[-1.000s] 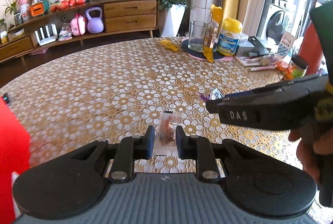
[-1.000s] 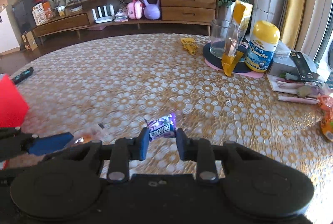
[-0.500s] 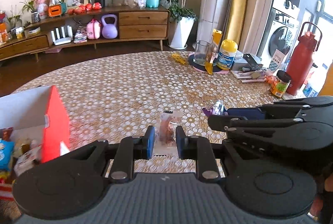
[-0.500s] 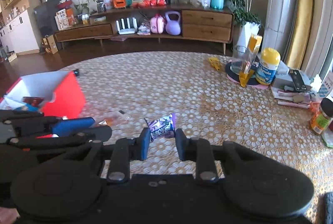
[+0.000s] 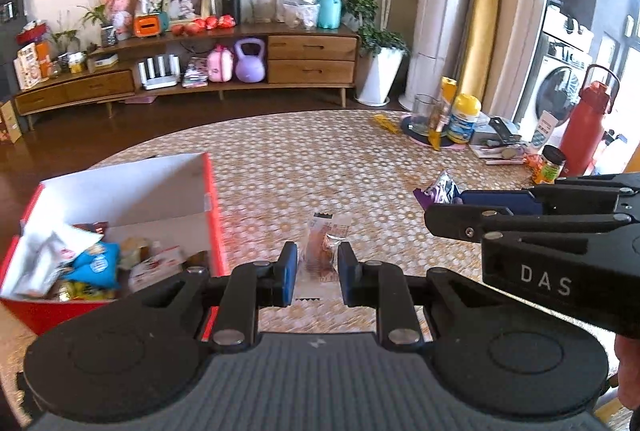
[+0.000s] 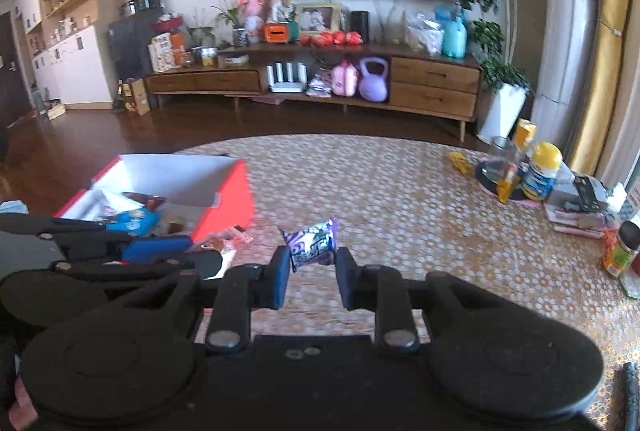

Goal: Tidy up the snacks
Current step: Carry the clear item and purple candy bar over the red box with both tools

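Carrying both snacks across to the box is the step in hand, and doing it well likely means keeping each grip firm until the packet hangs over the opening, not over the wall. Nearest in the left wrist view, the left gripper (image 5: 318, 269) has its fingers clamped on a clear wrapped snack (image 5: 325, 247) with a brownish filling; the packet's long axis runs straight ahead along the fingers, its crimped far end pointing away from the camera and its near end poking out below the pads. In the right wrist view, the right gripper (image 6: 312, 263) has its fingers pressed onto a purple candy packet (image 6: 313, 245); that one lies crosswise, its long axis spanning from pad to pad, twisted ends toward either side and printed face toward the camera. Both packets sit clear above the patterned tablecloth (image 5: 320, 159). Farther off and to the left stands the red box (image 5: 214, 207), open-topped, white inside, already holding several snacks. My judgement: swing left first, then lower, since the red near wall could catch the long clear packet; release the left one before the right so the two tools do not crowd each other over the opening
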`<state>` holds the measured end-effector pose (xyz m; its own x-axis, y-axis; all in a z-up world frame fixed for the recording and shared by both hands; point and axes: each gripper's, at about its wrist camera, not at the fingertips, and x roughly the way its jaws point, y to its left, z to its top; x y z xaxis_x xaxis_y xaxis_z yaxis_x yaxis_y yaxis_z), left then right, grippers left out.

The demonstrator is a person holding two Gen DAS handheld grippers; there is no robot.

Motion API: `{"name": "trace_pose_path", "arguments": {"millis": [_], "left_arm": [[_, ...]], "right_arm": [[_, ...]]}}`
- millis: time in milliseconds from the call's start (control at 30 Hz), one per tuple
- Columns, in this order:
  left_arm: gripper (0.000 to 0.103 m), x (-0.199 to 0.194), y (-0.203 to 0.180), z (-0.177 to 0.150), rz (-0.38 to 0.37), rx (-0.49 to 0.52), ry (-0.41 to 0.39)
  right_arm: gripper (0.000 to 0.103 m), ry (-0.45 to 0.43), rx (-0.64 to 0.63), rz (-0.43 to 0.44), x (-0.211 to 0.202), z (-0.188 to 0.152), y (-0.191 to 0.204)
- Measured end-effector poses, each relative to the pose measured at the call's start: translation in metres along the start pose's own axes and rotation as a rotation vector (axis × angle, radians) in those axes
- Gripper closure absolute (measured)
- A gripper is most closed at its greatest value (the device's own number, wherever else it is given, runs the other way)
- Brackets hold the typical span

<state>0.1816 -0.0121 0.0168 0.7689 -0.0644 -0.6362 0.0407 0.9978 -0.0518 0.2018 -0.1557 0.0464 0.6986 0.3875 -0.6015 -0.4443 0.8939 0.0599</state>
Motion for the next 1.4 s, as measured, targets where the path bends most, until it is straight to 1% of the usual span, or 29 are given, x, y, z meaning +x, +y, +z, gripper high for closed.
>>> {"name": "trace_pose_path", "arguments": {"millis": [133,333,467,667,967,1100,1267,1400], "left_arm": [[0.082,-0.015,0.024,-0.004,0.029,-0.015,-0.004],[0.082,-0.031,0.063,-0.004,0.083,-0.049,-0.02],[0.082,-0.037,0.096,-0.002,0.123,-0.077,-0.026],[0.082,-0.039,0.141,-0.002,0.176,-0.1,-0.02],[0.082,-0.008,0.205,-0.007,0.264,-0.137,0.029],[0.082,0.012,0.225,-0.01,0.283,-0.159,0.065],[0.082,0.032,0.243,-0.012,0.301,-0.172,0.089],[0.082,0.046,0.248,-0.011,0.308,-0.171,0.098]], "right_arm": [[0.081,-0.01,-0.02,0.039,-0.001,0.003,0.028],[0.081,-0.003,-0.053,0.089,0.013,0.012,0.07],[0.081,0.006,-0.074,0.116,0.026,0.017,0.098],[0.081,0.031,-0.099,0.13,0.054,0.025,0.126],[0.081,0.096,-0.114,0.111,0.109,0.026,0.149],[0.081,0.127,-0.134,0.105,0.131,0.023,0.158],[0.08,0.171,-0.168,0.084,0.157,0.018,0.169],[0.08,0.196,-0.169,0.072,0.174,0.016,0.171]]}}
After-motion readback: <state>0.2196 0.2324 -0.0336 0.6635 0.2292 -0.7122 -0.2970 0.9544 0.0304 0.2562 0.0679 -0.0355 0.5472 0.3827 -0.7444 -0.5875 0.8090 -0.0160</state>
